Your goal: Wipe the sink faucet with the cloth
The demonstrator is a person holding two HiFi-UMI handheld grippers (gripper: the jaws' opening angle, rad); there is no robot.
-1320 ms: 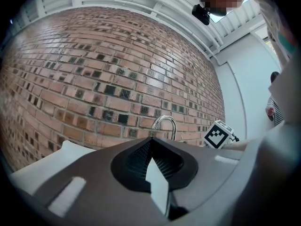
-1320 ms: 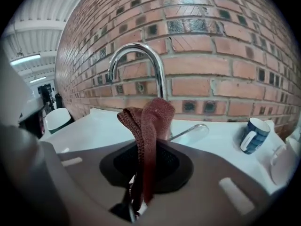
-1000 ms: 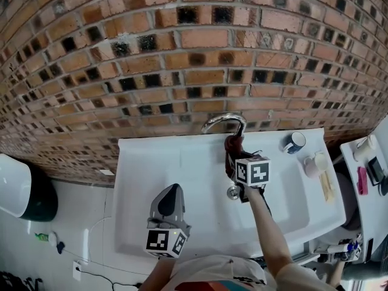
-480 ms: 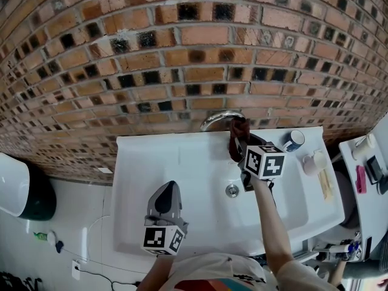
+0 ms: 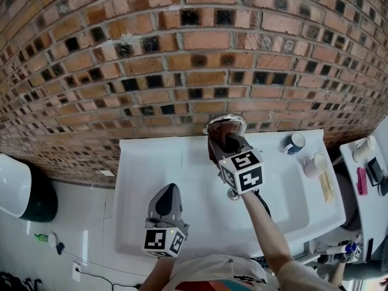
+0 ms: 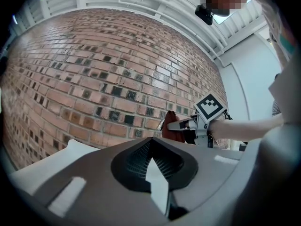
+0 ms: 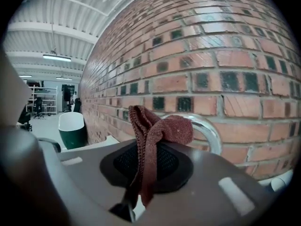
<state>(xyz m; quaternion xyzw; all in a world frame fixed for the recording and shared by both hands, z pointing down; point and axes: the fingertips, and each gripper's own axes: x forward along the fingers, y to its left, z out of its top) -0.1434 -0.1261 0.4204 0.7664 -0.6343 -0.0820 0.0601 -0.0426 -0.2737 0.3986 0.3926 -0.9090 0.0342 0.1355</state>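
Observation:
The chrome faucet (image 5: 226,120) arches out from the brick wall over the white sink (image 5: 182,174). My right gripper (image 5: 225,140) is shut on a dark red cloth (image 5: 217,142) and presses it against the underside of the faucet's arc, towards its left end. In the right gripper view the cloth (image 7: 153,135) hangs folded from the right gripper (image 7: 146,147), with the faucet (image 7: 210,128) curving just behind it. My left gripper (image 5: 170,191) hovers over the sink's front left, shut and holding nothing. The left gripper view shows the right gripper (image 6: 181,125) and the cloth (image 6: 167,126) ahead.
A blue and white cup (image 5: 295,142) and pale toiletries (image 5: 316,163) stand on the sink's right rim. The drain (image 5: 233,193) lies below my right gripper. A green and white bin (image 5: 21,190) sits on the floor at left, a side counter (image 5: 370,159) at right.
My right gripper carried the cloth up from below the spout, then left along the faucet's arc. The left gripper stayed where it was.

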